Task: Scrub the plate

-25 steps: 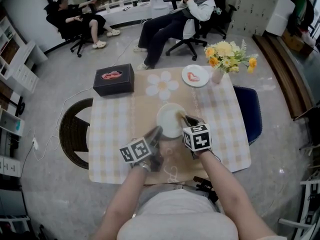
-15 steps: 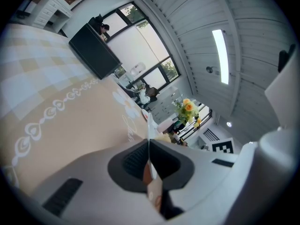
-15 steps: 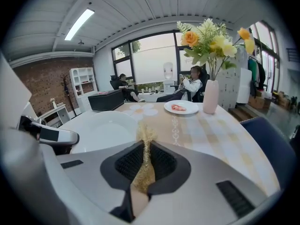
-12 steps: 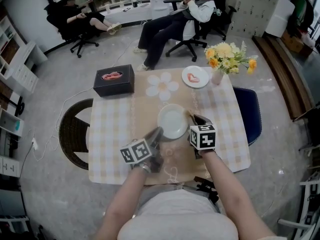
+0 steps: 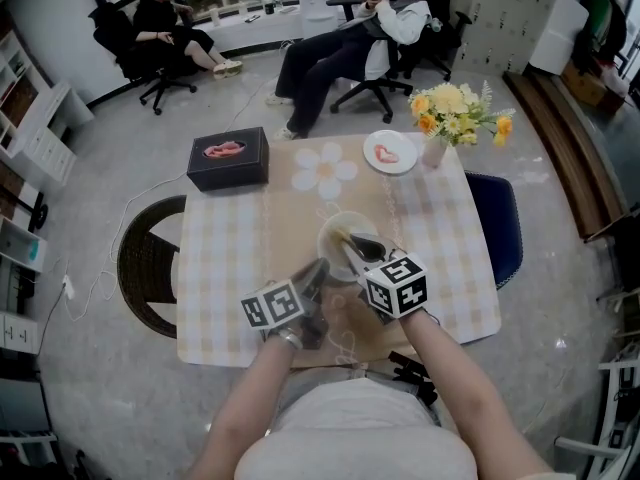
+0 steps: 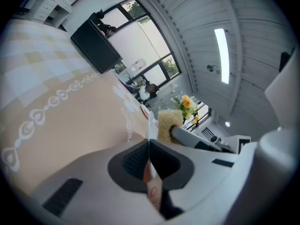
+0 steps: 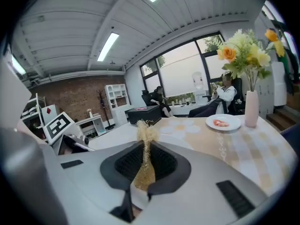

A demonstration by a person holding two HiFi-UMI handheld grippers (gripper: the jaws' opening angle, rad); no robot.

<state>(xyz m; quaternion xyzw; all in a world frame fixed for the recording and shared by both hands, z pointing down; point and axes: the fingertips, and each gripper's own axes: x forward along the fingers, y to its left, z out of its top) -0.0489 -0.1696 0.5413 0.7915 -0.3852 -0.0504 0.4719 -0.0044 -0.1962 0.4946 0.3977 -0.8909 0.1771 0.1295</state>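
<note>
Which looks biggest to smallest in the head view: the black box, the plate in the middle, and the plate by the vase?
1. black box.
2. middle plate, partly covered by the right gripper.
3. far plate, only slightly smaller; it lies farther from the camera, so the order of the two plates is unsure.

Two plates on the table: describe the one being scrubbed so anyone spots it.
On the table, look at the middle of the beige runner. The plate there is plain white, its rim in the jaws of the left gripper; the other plate, by the flowers, carries something red.
</note>
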